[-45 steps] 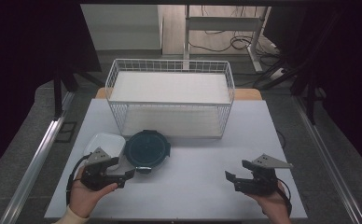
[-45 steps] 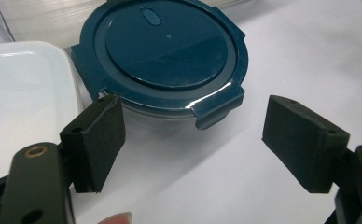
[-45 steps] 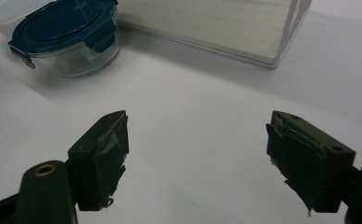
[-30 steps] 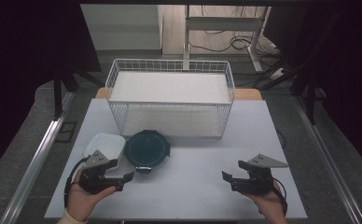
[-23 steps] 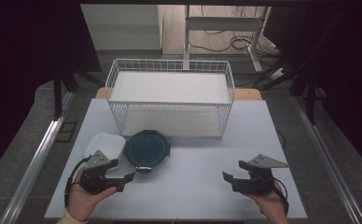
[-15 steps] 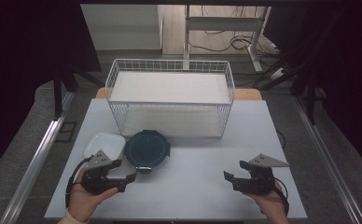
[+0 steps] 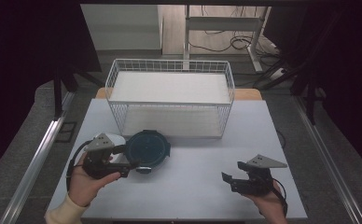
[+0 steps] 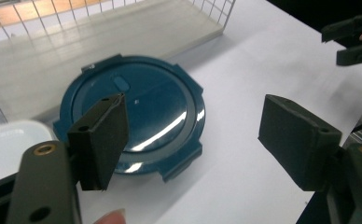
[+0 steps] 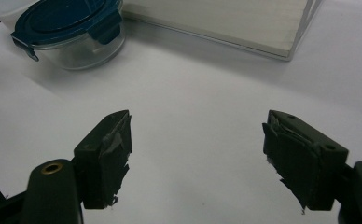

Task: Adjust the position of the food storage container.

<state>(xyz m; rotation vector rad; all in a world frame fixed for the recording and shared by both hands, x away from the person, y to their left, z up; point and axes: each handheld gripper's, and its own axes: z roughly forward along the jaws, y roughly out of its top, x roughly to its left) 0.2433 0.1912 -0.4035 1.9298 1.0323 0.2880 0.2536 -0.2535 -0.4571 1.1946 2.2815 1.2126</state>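
Hovering over round glass container [image 7: 147,150] with dark teal snap lid, left gripper [image 8: 193,140] jaws spread wide, nothing between pads. Container left of centre in high view, on table, just beside white dish [image 7: 118,140], in front of white wire basket [image 7: 170,70]. Right gripper view: clear glass wall under lid [image 9: 67,21], hidden from above. Right gripper [image 9: 195,154] released, empty, lower right in high view. White tabletop [image 7: 193,186]; wooden board [image 8: 53,51] inside basket; dark surrounds, cables on floor behind.
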